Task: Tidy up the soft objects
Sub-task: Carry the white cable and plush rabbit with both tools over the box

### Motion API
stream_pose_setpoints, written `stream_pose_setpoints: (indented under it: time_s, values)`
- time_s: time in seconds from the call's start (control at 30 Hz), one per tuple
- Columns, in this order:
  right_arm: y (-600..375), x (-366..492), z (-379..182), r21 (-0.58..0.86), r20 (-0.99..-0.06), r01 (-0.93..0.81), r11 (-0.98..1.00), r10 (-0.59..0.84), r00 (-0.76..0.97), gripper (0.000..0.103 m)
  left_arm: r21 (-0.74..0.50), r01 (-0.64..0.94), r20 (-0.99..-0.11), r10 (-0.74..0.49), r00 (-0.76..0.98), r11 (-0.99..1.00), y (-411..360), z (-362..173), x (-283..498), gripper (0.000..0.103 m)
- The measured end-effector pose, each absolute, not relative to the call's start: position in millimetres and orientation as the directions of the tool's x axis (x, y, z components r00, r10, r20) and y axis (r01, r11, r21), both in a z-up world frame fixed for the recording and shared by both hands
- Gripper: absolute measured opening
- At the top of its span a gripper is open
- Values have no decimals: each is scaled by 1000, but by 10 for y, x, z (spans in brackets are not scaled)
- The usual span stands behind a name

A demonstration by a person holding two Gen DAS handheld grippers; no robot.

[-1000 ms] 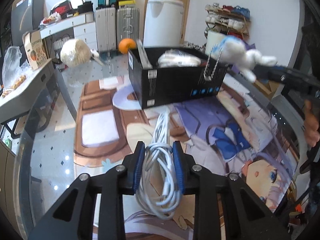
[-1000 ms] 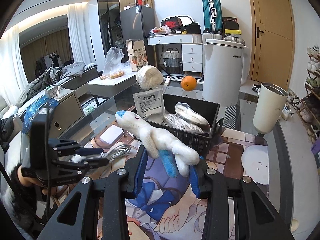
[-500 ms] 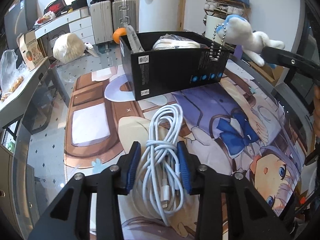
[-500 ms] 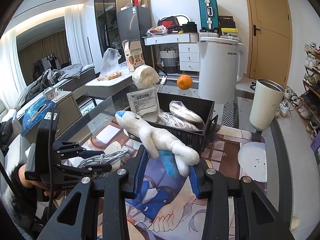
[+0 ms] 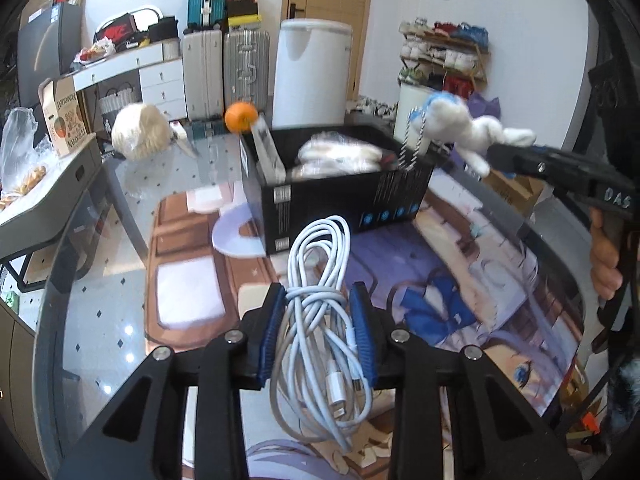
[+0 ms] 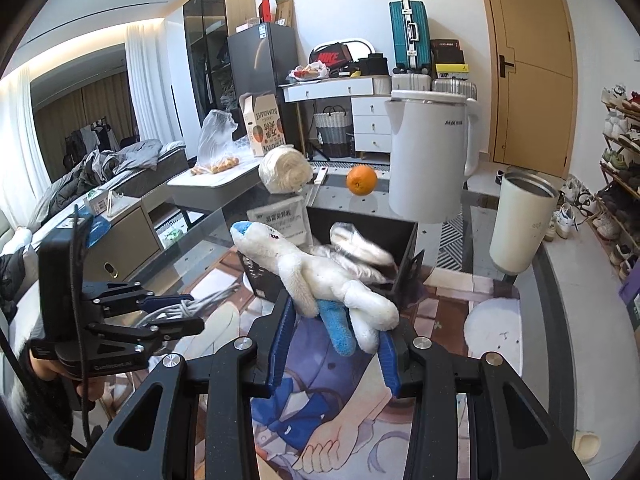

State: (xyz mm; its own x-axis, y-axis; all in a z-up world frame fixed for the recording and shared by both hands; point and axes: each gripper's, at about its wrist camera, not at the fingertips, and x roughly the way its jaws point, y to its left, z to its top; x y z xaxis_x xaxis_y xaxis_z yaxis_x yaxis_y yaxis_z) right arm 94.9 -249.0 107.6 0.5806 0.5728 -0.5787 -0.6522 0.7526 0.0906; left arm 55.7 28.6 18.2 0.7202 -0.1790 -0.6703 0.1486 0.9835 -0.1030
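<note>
Landmark: black box (image 5: 340, 196).
Left gripper (image 5: 318, 334) clamping white cable bundle (image 5: 320, 280), long axis pointing toward box, just before near wall.
Right gripper (image 6: 336, 344) pinching plush toy (image 6: 316, 276), hanging beside box rim, nearer to opening.

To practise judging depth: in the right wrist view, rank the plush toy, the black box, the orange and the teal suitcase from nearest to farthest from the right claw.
1. Plush toy: held in the right claw.
2. Black box: just beyond the toy, on the table.
3. Orange: behind the box, at the table's far side.
4. Teal suitcase: against the back wall, up on the desk.
</note>
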Motion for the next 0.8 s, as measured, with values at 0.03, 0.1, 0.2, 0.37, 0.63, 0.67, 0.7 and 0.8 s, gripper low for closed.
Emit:
stream_pose_setpoints:
  time_s: [0.03,0.1,0.2,0.37,0.63,0.67,0.7,0.8]
  values:
    - [-2484,966,1094,89,-577,-650,755,571,584,38,-108,149,-661,-183,727,983,294,235,556,31]
    - [-2472,1003,1135,89,-573,-646,758,569,589,38,-114,153,-642,-190,742,982,309,315,559,31]
    - [-2461,1087,1169,83,-571,-638,765,561,599,38,-115,152,-617,-191,763,982,325,435,593,31]
    - [-2443,1238,1179,85,-582,-628,774,550,599,38,-111,183,-589,-213,780,977,303,598,752,31]
    - [-2330,1528,1066,72,-623,-626,777,525,580,38,-110,207,-561,-233,794,972,299,733,1060,31]
    - [-2314,1580,1048,71,-626,-622,780,520,581,38,-110,210,-559,-235,795,972,302,742,1097,31]
    - [-2300,1626,1037,73,-629,-620,781,518,579,38,-108,213,-558,-237,795,971,301,749,1131,31]
    - [-2283,1750,1005,71,-634,-601,796,501,589,38,-94,229,-559,-242,793,969,292,753,1246,31]
